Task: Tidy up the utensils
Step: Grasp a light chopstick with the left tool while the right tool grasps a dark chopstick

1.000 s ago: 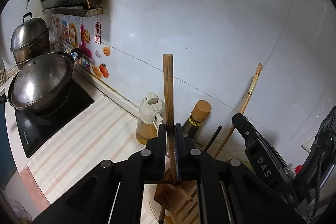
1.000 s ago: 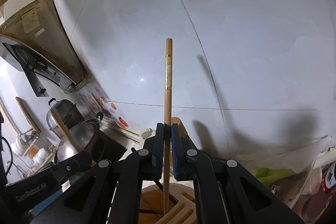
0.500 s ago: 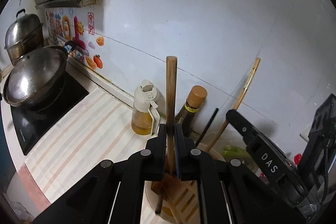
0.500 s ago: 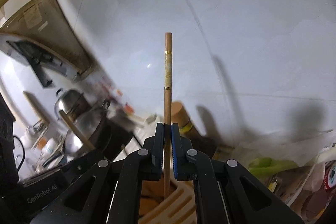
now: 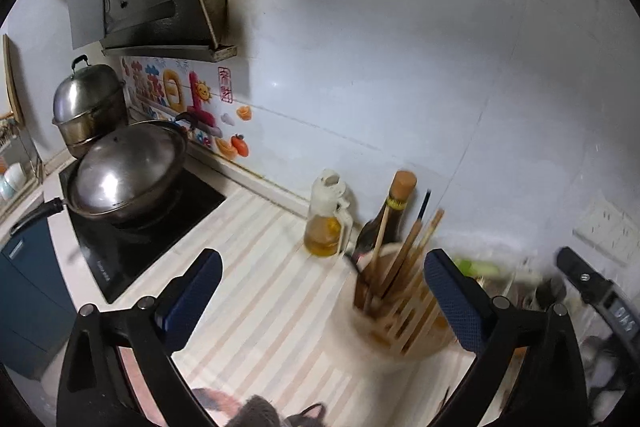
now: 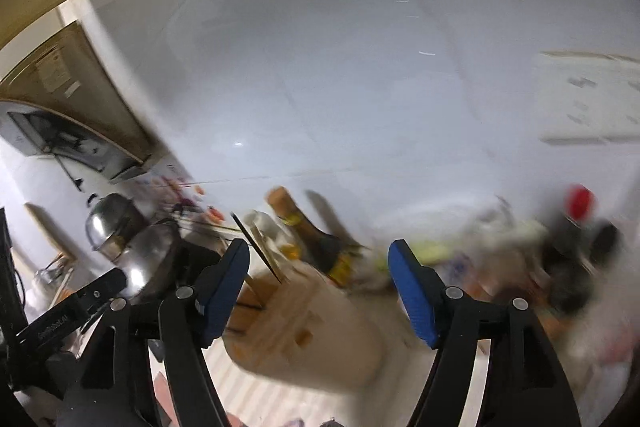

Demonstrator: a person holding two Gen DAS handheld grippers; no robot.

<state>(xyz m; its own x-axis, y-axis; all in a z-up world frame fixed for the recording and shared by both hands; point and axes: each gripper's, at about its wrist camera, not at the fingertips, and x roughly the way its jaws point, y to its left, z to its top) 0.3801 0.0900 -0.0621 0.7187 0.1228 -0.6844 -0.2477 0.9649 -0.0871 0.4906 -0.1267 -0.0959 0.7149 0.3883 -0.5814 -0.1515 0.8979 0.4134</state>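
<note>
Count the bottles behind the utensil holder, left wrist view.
2: a clear oil bottle left of a dark bottle with a tan cap, both against the wall. Clutter at right is blurred and may hide more.

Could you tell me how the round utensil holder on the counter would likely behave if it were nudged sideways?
The utensil holder looks wide and squat, so it would probably slide rather than tip. The chopsticks lean loosely inside, so they would likely rattle and shift. The striped counter looks smooth, so little force may move it.

Left gripper (image 5: 320,291) and right gripper (image 6: 319,287): fingers just opened, empty
</note>
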